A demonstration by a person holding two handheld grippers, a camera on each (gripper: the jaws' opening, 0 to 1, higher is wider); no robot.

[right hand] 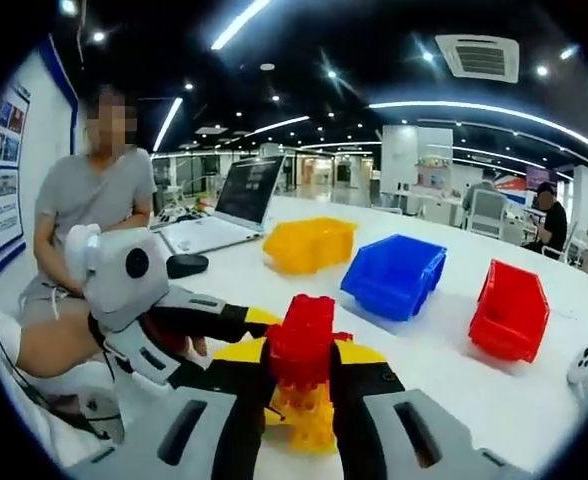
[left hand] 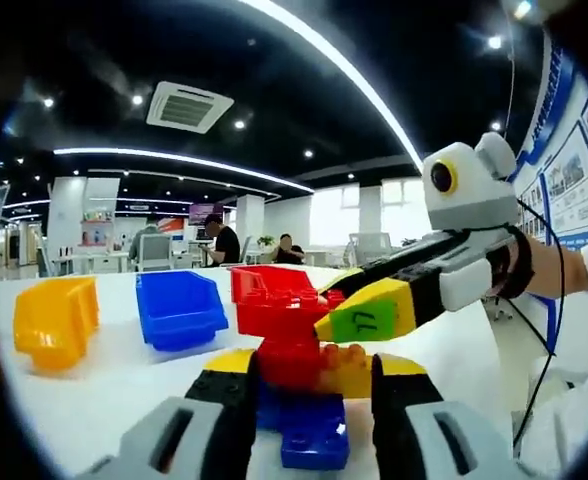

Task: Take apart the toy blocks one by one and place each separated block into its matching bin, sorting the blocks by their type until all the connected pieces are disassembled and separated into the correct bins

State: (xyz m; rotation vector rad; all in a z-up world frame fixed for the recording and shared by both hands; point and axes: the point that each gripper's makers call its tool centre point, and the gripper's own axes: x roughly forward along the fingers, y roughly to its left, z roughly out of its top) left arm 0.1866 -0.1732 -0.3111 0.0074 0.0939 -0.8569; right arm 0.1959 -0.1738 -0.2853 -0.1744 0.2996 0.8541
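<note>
Two black and yellow jaws of the left gripper point(left hand: 312, 395) rise close to the camera in the left gripper view. They hold a stack of toy blocks point(left hand: 309, 390) between them. A blue block point(left hand: 314, 432) sits at the near end of the stack. A red block point(left hand: 290, 362) and an orange block point(left hand: 346, 368) sit past it. The stack points away from the camera, toward the bins.

The right gripper point(left hand: 326, 305) comes in from the right side, held by a hand point(left hand: 549, 272) with a black strap. Its yellow tips reach the far end of the stack, and one tip has a green tag. It partly hides the red bin point(left hand: 274, 300) behind the stack. Beside the red bin stands a blue bin point(left hand: 179, 308), and past that a yellow bin point(left hand: 56, 318). All three sit on a white table point(left hand: 94, 400). People sit at tables far behind the bins.

In the right gripper view, the right gripper point(right hand: 299, 370) is closest, and its jaws squeeze the red block point(right hand: 302, 340). The red block sticks up away from the camera. The orange block point(right hand: 307, 410) hangs just below it, between the jaws. The left gripper point(right hand: 249, 322) comes in from the left and touches the stack.

Past the stack, on the white table point(right hand: 424, 360), stand the yellow bin point(right hand: 309, 243), the blue bin point(right hand: 394, 275) and the red bin point(right hand: 509, 310), side by side and apart from each other. An open laptop point(right hand: 229, 205) and a black mouse point(right hand: 186, 264) lie left of the yellow bin. A person in a grey shirt point(right hand: 94, 200) sits beside the laptop.
</note>
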